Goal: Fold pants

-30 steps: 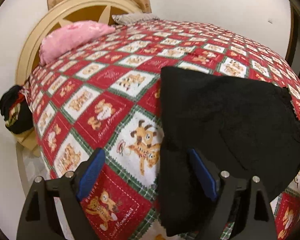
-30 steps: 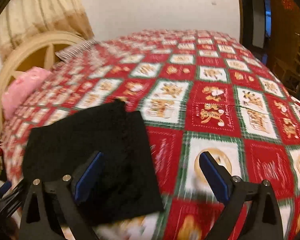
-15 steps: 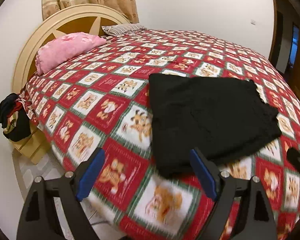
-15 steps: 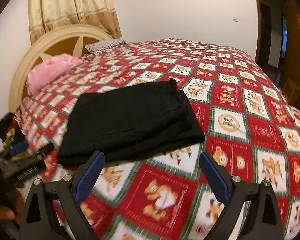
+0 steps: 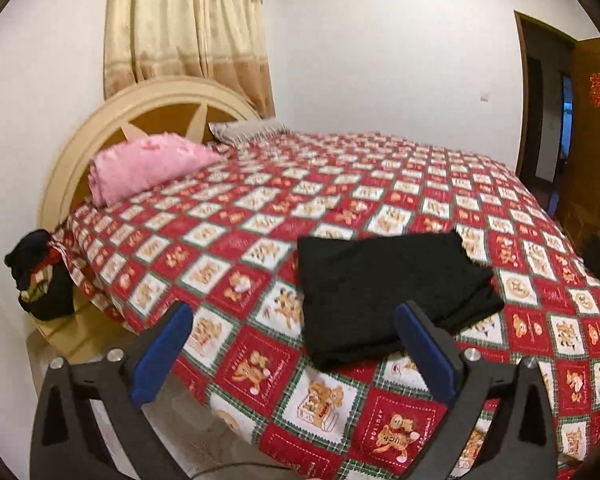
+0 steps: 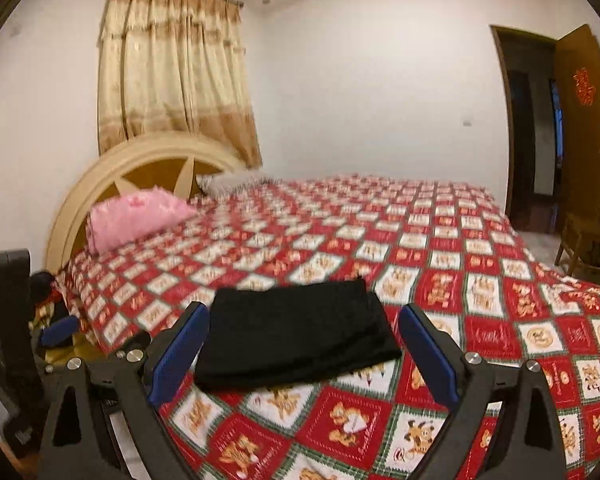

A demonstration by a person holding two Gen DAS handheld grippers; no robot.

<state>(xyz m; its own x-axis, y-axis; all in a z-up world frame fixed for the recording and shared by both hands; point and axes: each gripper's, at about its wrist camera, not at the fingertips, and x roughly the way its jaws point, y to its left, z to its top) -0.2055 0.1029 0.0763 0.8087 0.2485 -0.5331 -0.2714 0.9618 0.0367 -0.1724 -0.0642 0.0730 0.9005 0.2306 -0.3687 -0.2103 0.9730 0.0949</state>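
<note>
Pants [image 5: 388,288] folded near bedspread [image 5: 228,216] edge.

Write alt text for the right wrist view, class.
Folded black pants lie on a red patterned bedspread, seen between the open, empty right gripper. Behind are a pink pillow, curtain and open door.

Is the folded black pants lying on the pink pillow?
No, the folded black pants lie on the red checkered bedspread, far from the pink pillow.
</note>
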